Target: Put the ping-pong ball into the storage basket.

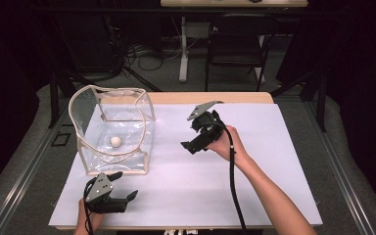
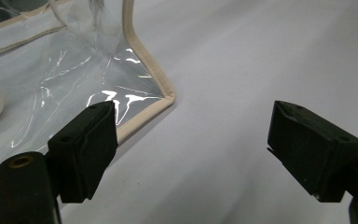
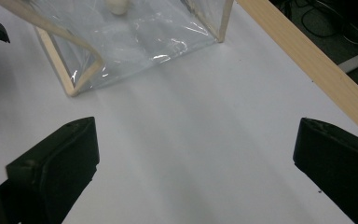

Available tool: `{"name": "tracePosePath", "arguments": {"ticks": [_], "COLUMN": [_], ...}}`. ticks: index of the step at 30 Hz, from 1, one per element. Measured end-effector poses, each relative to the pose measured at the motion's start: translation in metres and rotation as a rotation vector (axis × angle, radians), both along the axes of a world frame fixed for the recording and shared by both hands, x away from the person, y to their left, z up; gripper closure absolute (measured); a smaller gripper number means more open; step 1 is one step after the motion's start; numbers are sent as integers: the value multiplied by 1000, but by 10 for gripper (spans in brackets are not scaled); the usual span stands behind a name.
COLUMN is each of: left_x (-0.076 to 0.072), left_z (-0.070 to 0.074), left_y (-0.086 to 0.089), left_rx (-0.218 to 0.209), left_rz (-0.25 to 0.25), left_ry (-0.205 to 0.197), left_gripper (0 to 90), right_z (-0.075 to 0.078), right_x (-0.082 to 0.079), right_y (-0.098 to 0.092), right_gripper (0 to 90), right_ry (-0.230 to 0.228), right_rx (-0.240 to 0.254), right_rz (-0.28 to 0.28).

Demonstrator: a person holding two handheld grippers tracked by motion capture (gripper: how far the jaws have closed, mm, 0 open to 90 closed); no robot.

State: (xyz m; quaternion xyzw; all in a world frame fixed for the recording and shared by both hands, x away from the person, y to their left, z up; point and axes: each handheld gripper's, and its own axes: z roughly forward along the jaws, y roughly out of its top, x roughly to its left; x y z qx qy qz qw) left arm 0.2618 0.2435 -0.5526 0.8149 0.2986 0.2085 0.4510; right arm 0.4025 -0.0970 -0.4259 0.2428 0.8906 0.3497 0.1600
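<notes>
Where the white sheet (image 1: 215,186) covers the table, a clear plastic bag (image 1: 112,132) with beige trim stands open toward the left side, and a small white ball (image 1: 115,141) lies on its floor. The left gripper (image 1: 127,196) rests on the sheet just in front of the bag's near corner, jaws wide apart with nothing between them. The right gripper (image 1: 188,144), held above the middle of the sheet to the right of the bag, points toward it; its jaws also stand wide apart and empty. The table's wooden edge (image 3: 307,60) runs behind the sheet.
</notes>
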Motion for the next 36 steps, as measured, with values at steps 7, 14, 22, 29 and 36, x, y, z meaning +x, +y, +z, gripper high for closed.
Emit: {"name": "tracePosePath", "arguments": {"ticks": [7,14,22,29,36], "left_x": [0,0,0,0,0], "left_z": [0,0,0,0,0], "left_y": [-1,0,0,0,0], "left_rx": [-1,0,2,0,3], "left_rz": [1,1,0,2,2], "left_ry": [3,1,0,1,0], "left_gripper": [163,163,163,163,163], "right_z": [-9,-18,-29,-37,-46], "right_x": [-7,-14,-23,-30,-39], "right_y": [-15,-26,-40,-52,-64], "right_gripper": [0,0,0,0,0], "right_ry": [3,11,9,9,12], "right_rx": [2,7,15,26,33], "right_rz": [-18,-36,-54,-69,-81]}}
